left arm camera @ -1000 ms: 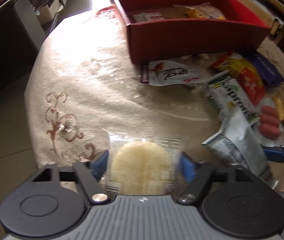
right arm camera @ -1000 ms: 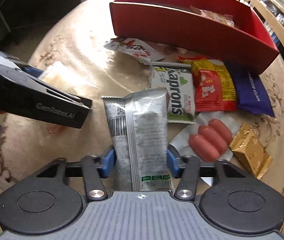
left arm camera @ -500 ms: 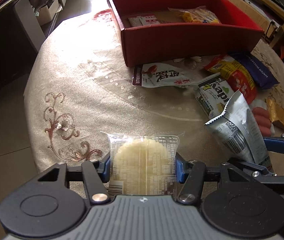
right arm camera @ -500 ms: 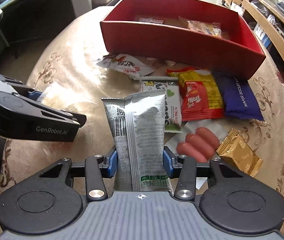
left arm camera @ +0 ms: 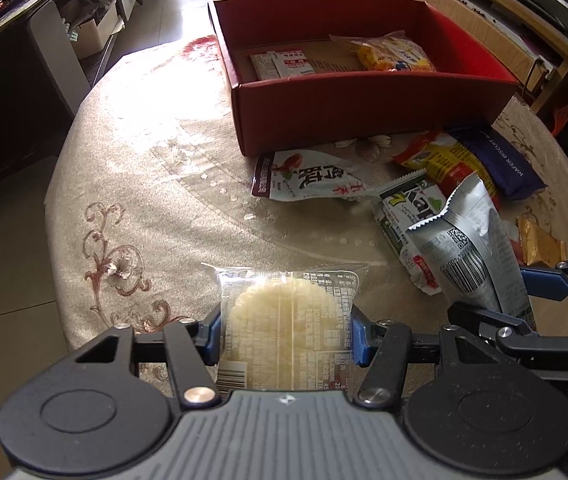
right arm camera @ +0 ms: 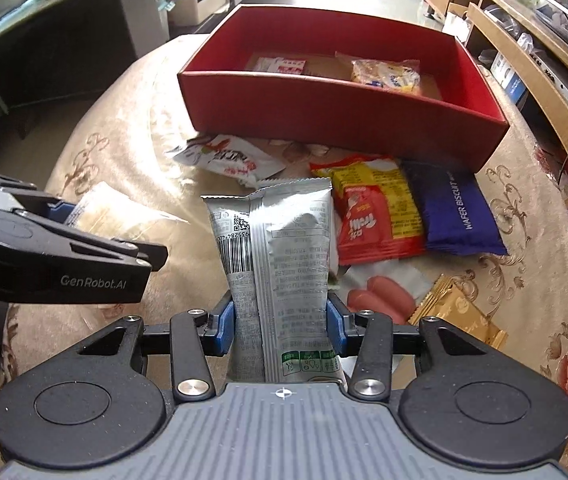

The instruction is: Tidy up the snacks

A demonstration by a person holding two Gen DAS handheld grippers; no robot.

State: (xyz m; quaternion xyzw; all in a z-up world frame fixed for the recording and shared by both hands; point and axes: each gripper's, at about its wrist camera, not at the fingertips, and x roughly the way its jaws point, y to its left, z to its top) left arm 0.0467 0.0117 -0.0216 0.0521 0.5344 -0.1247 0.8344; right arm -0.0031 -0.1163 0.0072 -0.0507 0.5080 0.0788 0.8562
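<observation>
My left gripper (left arm camera: 286,334) is shut on a clear-wrapped round rice cracker (left arm camera: 284,320) and holds it above the table's near edge. My right gripper (right arm camera: 282,326) is shut on a silver snack packet (right arm camera: 284,256), also lifted; the packet shows at the right of the left wrist view (left arm camera: 472,248). The red box (left arm camera: 364,96) stands at the far side of the table and holds a white-red sachet (left arm camera: 284,64) and a yellow snack bag (left arm camera: 392,54). The left gripper's body (right arm camera: 56,252) shows at the left of the right wrist view.
On the beige tablecloth (left arm camera: 144,168) before the box lie a white pouch with red print (left arm camera: 308,180), a green-white Kaprons bag (left arm camera: 404,216), a red-yellow bag (right arm camera: 372,208), a blue wafer biscuit pack (right arm camera: 456,208), sausages (right arm camera: 380,300) and a gold packet (right arm camera: 460,316). Furniture surrounds the table.
Both grippers have risen with their snacks and moved back from the box, so more of the box's inside shows. The silver packet has come off the table.
</observation>
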